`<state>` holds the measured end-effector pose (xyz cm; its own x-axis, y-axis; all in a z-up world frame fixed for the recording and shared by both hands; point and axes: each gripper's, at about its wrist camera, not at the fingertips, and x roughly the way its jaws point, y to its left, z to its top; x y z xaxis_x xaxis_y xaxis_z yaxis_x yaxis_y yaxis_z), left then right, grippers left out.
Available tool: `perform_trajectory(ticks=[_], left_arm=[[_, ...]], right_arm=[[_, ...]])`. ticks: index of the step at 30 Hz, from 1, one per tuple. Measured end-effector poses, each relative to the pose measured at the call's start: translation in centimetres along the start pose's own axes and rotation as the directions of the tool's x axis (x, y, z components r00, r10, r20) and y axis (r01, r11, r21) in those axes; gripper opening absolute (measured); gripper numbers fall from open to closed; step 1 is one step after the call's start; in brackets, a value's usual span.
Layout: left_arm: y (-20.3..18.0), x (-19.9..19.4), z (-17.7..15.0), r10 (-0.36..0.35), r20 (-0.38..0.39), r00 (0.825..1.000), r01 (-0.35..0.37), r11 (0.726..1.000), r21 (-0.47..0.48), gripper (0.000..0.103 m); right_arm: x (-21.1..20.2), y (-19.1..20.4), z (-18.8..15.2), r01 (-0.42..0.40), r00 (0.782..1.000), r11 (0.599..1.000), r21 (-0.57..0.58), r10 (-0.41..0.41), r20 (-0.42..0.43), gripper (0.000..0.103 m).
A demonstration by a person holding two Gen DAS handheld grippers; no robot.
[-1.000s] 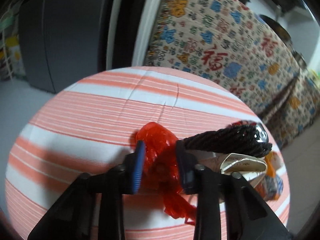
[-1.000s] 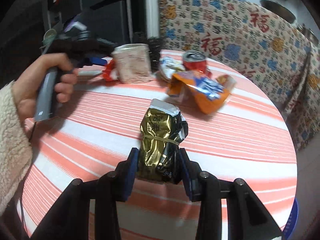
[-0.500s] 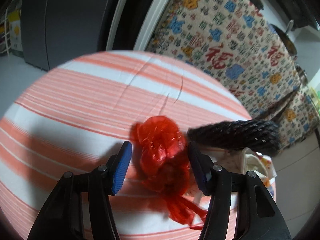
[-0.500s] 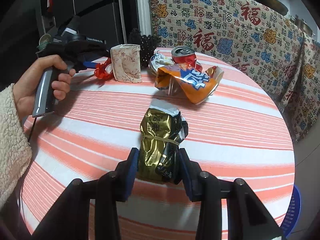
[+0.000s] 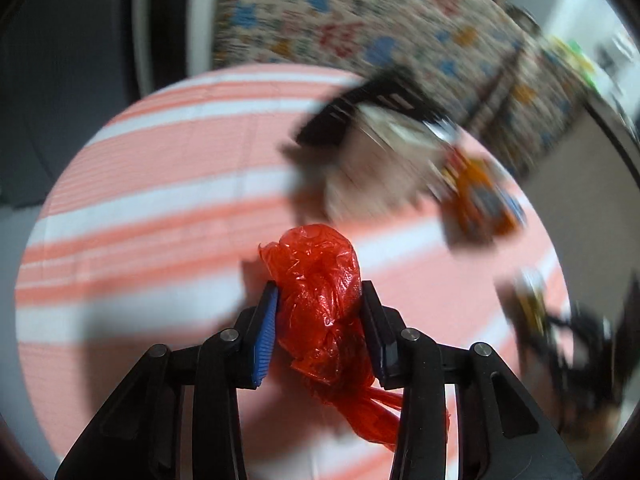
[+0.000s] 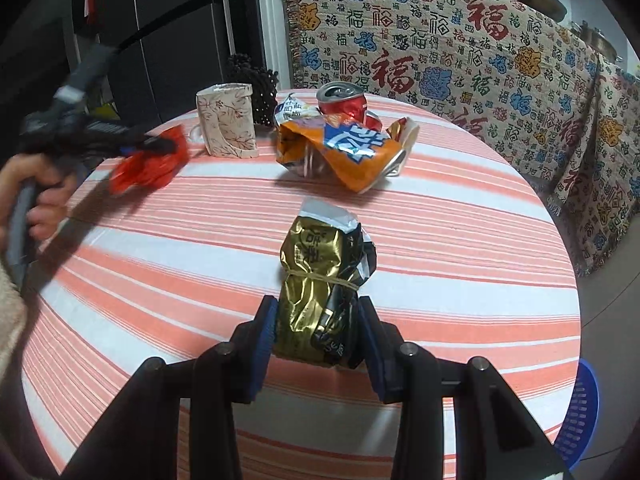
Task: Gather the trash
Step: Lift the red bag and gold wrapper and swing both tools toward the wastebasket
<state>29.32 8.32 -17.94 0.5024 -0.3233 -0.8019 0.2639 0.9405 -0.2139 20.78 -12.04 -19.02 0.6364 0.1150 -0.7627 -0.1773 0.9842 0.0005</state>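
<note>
My left gripper [image 5: 320, 312] is shut on a crumpled red plastic bag [image 5: 320, 280] and holds it above the striped round table [image 5: 160, 184]; the bag also shows in the right wrist view [image 6: 150, 162], lifted at the table's left. My right gripper [image 6: 318, 332] is shut on a gold and black foil packet [image 6: 320, 276] tied with a rubber band, at the table's near side. An orange snack bag [image 6: 348, 152], a red drink can [image 6: 342, 100] and a patterned paper cup [image 6: 228, 120] lie at the far side.
A dark beaded object [image 6: 260, 84] stands behind the cup. A blue basket [image 6: 580, 412] sits on the floor at the lower right. A patterned cloth [image 6: 460, 48] covers furniture behind the table. A dark cabinet [image 6: 152, 32] stands at the back left.
My left gripper closed on the red bag, lifted it off the table and swung right; the left view is blurred by motion. My right gripper holds the foil packet as before.
</note>
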Motion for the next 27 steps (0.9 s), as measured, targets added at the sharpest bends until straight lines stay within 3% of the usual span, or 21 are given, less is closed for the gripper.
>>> perform_trajectory(ticks=[3,4,5,7,13,15,21,27], left_arm=[[-2.1,-0.9,-3.0,0.003,-0.014,1.000,-0.003,0.999,0.038,0.057],[-2.5,-1.0,-3.7,0.002,-0.015,1.000,-0.002,0.999,0.035,0.071],[-2.9,-1.0,-4.3,0.005,-0.011,1.000,-0.004,1.000,0.031,0.079],[-3.6,-0.9,-5.6,0.033,0.001,0.999,-0.033,0.999,0.031,0.087],[-4.3,-0.3,-6.9,0.207,0.045,0.977,-0.210,0.975,0.069,0.088],[-3.9,-0.1,-7.0,0.239,0.059,0.969,-0.242,0.969,0.058,0.098],[-3.0,0.0,-7.1,0.250,0.052,0.967,-0.252,0.967,0.031,0.103],[-2.6,-0.8,-7.2,0.213,0.064,0.975,-0.214,0.977,0.004,0.093]], right_arm=[[0.0,0.0,-0.1,0.000,1.000,1.000,-0.010,0.000,-0.003,0.044],[0.0,0.1,-0.1,0.003,1.000,1.000,-0.005,-0.003,-0.004,0.045],[0.1,0.1,-0.1,0.004,1.000,1.000,0.000,-0.004,-0.008,0.050],[0.3,-0.2,-0.1,-0.001,1.000,1.000,0.012,0.002,-0.024,0.066],[0.3,-0.1,-0.1,-0.006,0.999,1.000,-0.016,0.005,-0.048,0.068],[0.5,-0.7,0.3,-0.019,0.998,1.000,0.013,0.020,-0.062,0.068],[1.5,-0.8,2.0,0.006,0.988,0.999,-0.038,-0.012,-0.154,0.071],[0.6,-1.2,2.9,-0.030,0.988,1.000,0.010,0.031,-0.152,0.071]])
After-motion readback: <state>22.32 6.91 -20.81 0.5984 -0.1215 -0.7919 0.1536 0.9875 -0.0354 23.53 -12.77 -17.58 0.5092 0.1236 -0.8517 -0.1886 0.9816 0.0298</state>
